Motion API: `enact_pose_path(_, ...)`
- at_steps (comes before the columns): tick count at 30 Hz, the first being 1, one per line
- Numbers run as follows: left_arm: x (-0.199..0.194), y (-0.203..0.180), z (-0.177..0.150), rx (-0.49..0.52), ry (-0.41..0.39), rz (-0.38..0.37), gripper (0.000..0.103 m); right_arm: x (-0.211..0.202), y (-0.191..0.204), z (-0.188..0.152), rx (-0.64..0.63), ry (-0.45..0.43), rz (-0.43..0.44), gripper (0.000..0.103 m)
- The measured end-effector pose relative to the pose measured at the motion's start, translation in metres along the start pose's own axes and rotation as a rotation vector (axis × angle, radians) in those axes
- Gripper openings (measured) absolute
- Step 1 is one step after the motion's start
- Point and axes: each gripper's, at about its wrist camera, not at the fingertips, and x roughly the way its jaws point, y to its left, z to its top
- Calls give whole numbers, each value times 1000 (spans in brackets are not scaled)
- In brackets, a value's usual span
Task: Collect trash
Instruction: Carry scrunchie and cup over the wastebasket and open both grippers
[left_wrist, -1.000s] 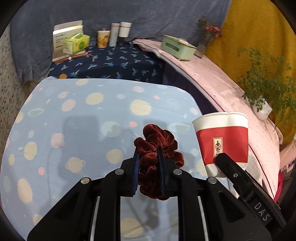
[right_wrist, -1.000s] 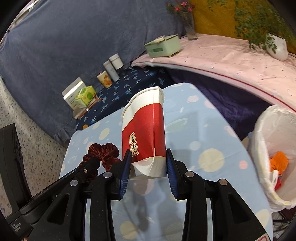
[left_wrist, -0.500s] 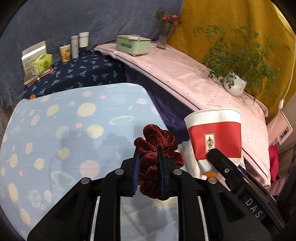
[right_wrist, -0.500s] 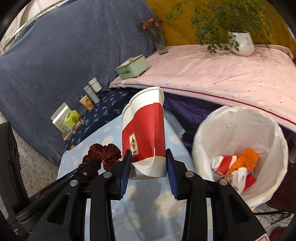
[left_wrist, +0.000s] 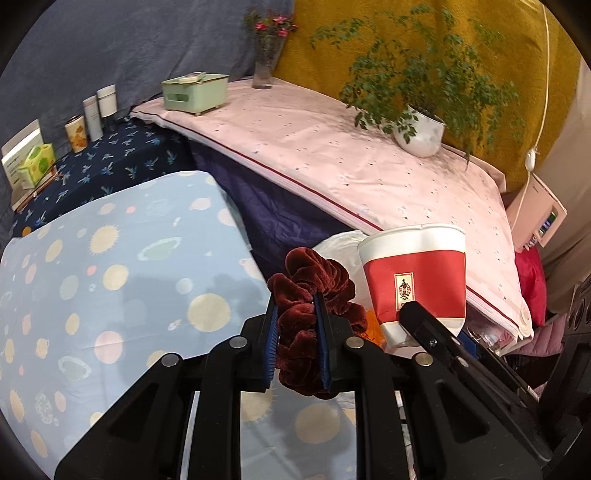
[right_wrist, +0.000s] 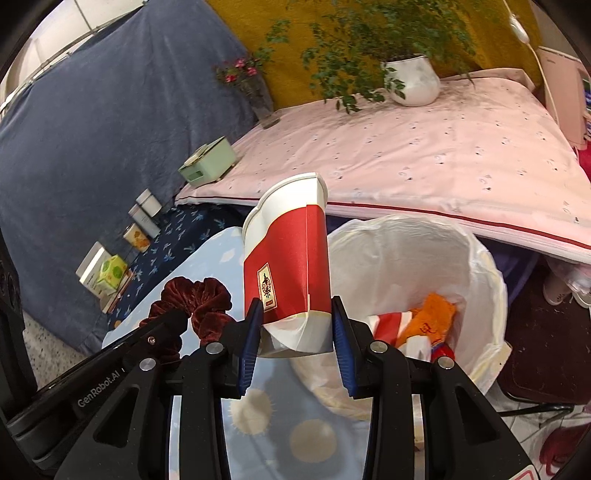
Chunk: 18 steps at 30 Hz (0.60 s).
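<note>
My left gripper (left_wrist: 295, 321) is shut on a dark red velvet scrunchie (left_wrist: 314, 280), held in the air over the right edge of the light blue spotted table (left_wrist: 110, 266). My right gripper (right_wrist: 295, 325) is shut on a squashed red and white paper cup (right_wrist: 291, 266), upright, beside the rim of a bin lined with a white bag (right_wrist: 480, 258). The bin holds red, white and orange rubbish (right_wrist: 436, 314). In the left wrist view the cup (left_wrist: 417, 277) hangs to the right of the scrunchie, with the bag's white edge (left_wrist: 340, 243) behind them. The scrunchie (right_wrist: 195, 299) also shows left of the cup.
A pink-covered surface (right_wrist: 424, 147) runs behind the bin with a potted plant (right_wrist: 410, 77), a flower vase (right_wrist: 258, 96) and a green box (right_wrist: 208, 166). Tins and cartons (left_wrist: 33, 162) stand on a dark blue patterned cloth (left_wrist: 110, 166). A pink device (left_wrist: 535, 214) sits at the right.
Both grippers have swung to the right with their loads, from over the middle of the blue table to its right edge. The white-lined bin has come fully into view beside the cup.
</note>
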Motion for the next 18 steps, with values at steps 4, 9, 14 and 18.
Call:
enact_pose_path(4,8,-16,0,28,13,-10,17,-1,-18,1,28,-6,-16,35)
enact_pose_path(9,18,-31,0,50,29,-21,18,0,-34,1,52,-5,-30,35)
enact_pose_path(14,25,-39,-1,71,47,-30,18,1,-45,1,67,-6,-42,35)
enact_pose_path(18,30,-42,-1,77,54,-39,18,3,-48,1,72,-3,-49,35)
